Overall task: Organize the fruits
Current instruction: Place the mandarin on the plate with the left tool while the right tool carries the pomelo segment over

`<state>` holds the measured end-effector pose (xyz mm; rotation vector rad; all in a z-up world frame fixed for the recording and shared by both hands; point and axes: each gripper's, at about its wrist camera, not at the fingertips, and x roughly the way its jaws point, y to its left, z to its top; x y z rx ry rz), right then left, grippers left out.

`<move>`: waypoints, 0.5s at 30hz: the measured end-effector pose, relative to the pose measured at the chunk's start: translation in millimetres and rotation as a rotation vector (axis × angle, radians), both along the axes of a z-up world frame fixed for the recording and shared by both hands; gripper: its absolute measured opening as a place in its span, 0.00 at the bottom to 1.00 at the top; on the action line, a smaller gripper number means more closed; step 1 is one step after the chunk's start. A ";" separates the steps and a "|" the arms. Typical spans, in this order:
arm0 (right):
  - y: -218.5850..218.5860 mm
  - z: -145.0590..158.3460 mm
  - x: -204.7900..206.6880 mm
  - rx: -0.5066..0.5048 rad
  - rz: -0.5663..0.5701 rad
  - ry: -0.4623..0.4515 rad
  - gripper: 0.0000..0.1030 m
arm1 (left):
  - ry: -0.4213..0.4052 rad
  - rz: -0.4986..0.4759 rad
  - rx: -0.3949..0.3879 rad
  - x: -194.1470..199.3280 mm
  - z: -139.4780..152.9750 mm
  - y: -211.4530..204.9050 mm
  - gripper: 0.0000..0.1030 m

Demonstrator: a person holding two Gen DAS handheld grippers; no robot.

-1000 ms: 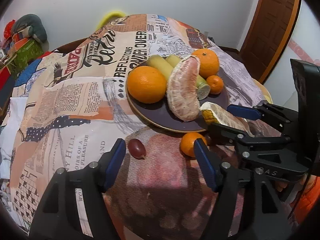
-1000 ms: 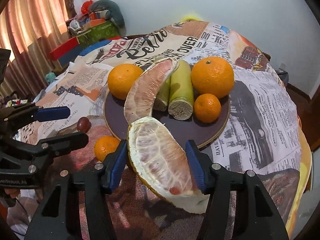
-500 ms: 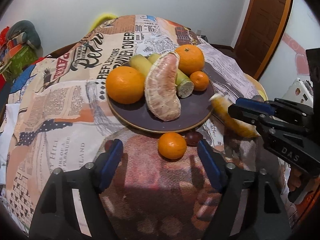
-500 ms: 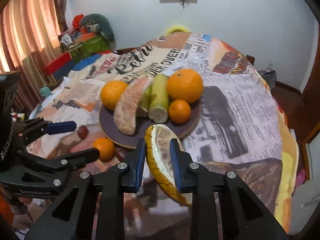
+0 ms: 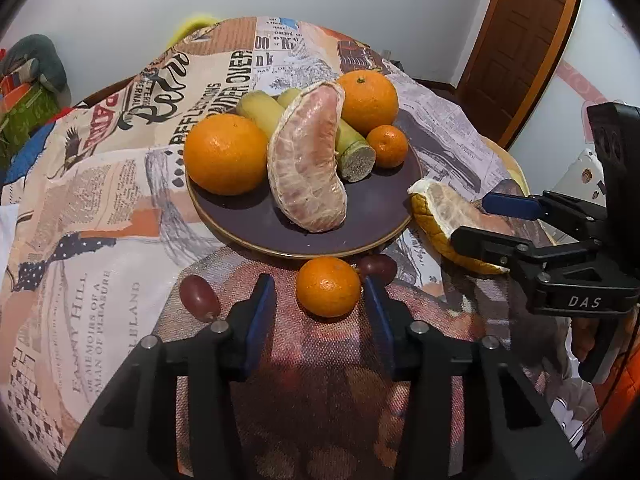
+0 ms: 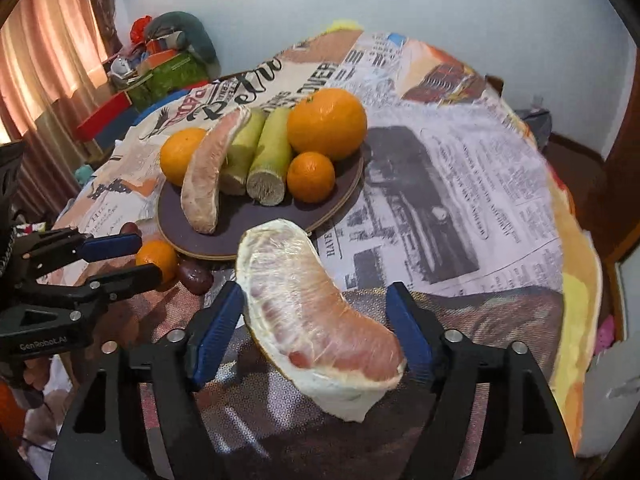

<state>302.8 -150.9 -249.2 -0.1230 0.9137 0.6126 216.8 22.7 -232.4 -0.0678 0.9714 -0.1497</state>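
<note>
Left wrist view: left gripper (image 5: 320, 300) spread wide, gripping nothing, a small tangerine (image 5: 328, 286) on the tablecloth (image 5: 100, 216) between its fingertips, just in front of the plate (image 5: 248, 216); one grape (image 5: 199, 298) left of it, another (image 5: 377, 266) just right. Right wrist view: right gripper (image 6: 316, 326) also spread wide, pomelo wedge (image 6: 316, 312) lying between the fingers, touching neither from what shows. Plate holds two oranges, a tangerine, a peeled pomelo segment (image 5: 310, 160) and two green stalks.
</note>
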 end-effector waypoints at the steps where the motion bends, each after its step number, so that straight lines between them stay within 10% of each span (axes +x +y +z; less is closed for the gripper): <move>1: 2.0 -0.9 0.1 0.001 0.007 0.005 0.70 | 0.004 0.000 -0.004 0.8 -1.3 0.1 0.42; 15: 16.5 -5.2 -5.7 -0.043 0.015 -0.044 0.49 | -0.014 0.000 -0.023 0.7 4.4 2.3 0.33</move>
